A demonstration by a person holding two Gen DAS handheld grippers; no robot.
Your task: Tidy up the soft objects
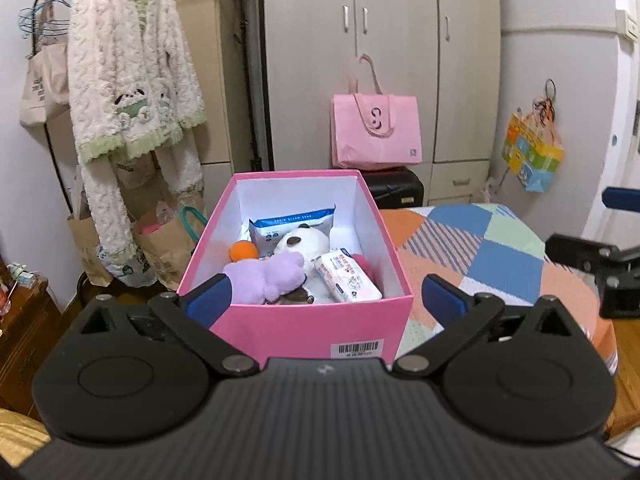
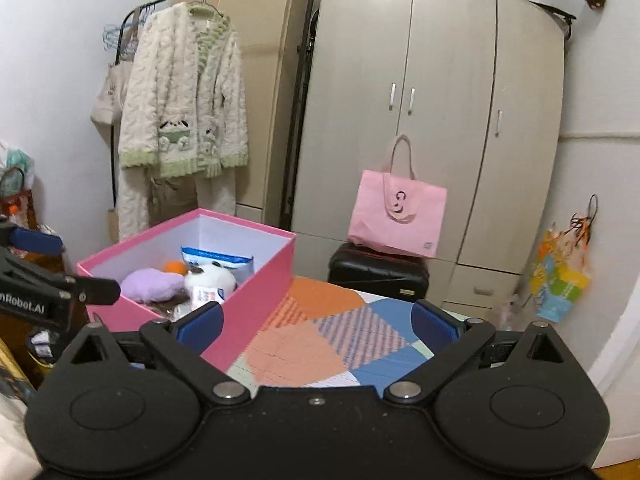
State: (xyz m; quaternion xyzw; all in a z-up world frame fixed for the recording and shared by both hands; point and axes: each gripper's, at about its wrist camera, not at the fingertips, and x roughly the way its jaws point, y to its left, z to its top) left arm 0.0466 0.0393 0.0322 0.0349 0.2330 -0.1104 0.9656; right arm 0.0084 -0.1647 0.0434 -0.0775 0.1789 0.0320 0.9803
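Observation:
A pink box (image 1: 296, 320) stands open on a patchwork-covered surface (image 1: 480, 252). Inside it lie a purple plush (image 1: 276, 276), a white panda plush (image 1: 300, 242), an orange ball (image 1: 243, 251), a blue wipes pack (image 1: 292, 226) and a small tissue pack (image 1: 346, 276). My left gripper (image 1: 326, 298) is open just in front of the box's near wall, with nothing held. My right gripper (image 2: 319, 320) is open over the patchwork surface (image 2: 312, 344), to the right of the box (image 2: 256, 296), and is empty.
A pink tote bag (image 1: 374, 128) sits on a black suitcase (image 1: 396, 188) against the wardrobe. A fleece robe (image 1: 132, 100) hangs on a rack at the left, above paper bags (image 1: 168, 248) on the floor. A colourful bag (image 1: 532, 156) hangs on the right wall.

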